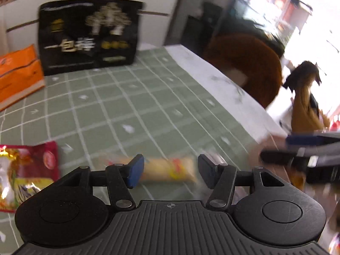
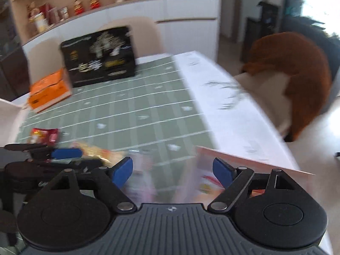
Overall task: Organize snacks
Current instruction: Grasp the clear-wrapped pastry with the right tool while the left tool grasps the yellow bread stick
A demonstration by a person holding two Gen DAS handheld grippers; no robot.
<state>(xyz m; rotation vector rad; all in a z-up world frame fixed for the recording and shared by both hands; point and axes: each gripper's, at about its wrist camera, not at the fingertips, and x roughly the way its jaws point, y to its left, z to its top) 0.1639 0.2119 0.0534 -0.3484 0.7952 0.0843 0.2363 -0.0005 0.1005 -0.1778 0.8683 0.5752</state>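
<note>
My left gripper (image 1: 171, 173) is open just above a long yellow snack packet (image 1: 167, 170) that lies across the green checked tablecloth (image 1: 131, 106) between its fingers. A red and yellow snack bag (image 1: 27, 174) lies to its left. My right gripper (image 2: 173, 171) is open over a blurred pale packet (image 2: 142, 178) and beside a pink box (image 2: 244, 165). The left gripper also shows in the right wrist view (image 2: 65, 154), with the yellow packet (image 2: 95, 150) and red bag (image 2: 45, 135) near it.
A black printed bag (image 1: 89, 34) and an orange box (image 1: 19, 76) stand at the table's far end. The white table edge (image 1: 223, 85) runs along the right, with a brown chair (image 1: 248, 63) beyond it. Shelves with ornaments (image 2: 85, 4) line the back wall.
</note>
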